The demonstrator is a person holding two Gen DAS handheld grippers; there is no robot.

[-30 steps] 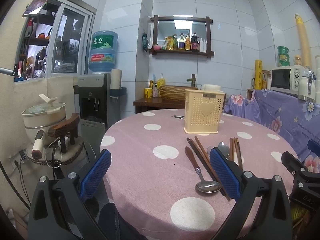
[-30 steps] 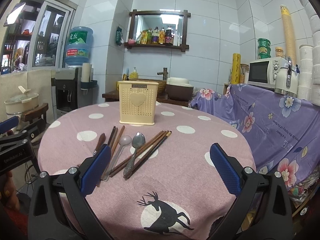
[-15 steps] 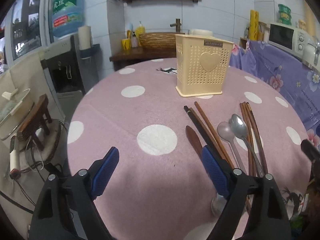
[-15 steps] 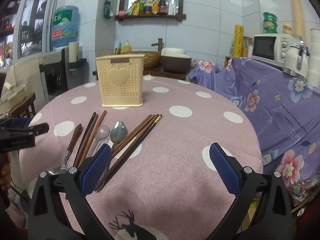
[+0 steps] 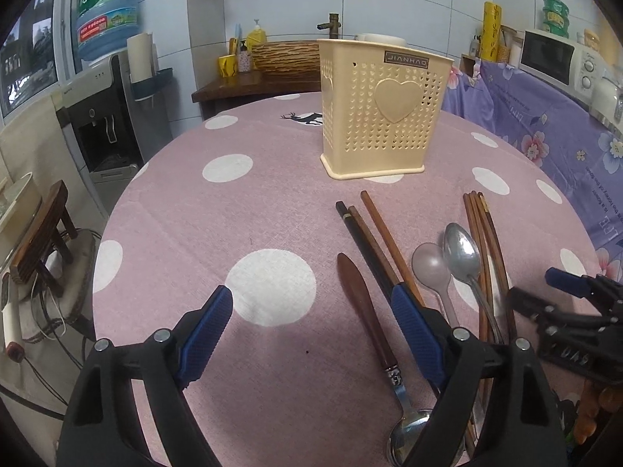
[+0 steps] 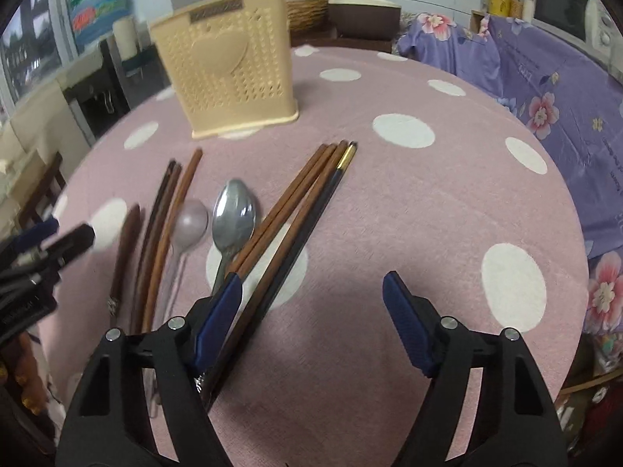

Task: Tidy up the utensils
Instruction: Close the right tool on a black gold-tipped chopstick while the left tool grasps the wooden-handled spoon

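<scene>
Chopsticks [image 6: 300, 210] and spoons [image 6: 233, 218] lie on pink tablecloth [image 5: 241, 214], holder [image 5: 383, 111] at 12 o'clock. Left gripper [image 5: 311, 303] open, empty; right gripper [image 6: 311, 292] closing, nothing between its jaws.

1. Cream perforated utensil holder [image 5: 379, 111], upper centre of the left wrist view: small dark plate near its top rim reads "JIANHAO"
2. Same holder in the right wrist view, upper left: the plate is there but blurred, not legible
3. Blue water jug [image 5: 106, 9], upper left of the left wrist view: green label with two large white Chinese characters, second looks like "丘", first unclear; red band below carries digits, too small to read
4. Purple floral cloth [image 5: 553, 136], right side of the left wrist view: a line of small English print runs down it, mostly illegible
5. Right gripper [image 5: 566, 354] body, lower right of the left wrist view: white characters seen upside down, not readable
</scene>
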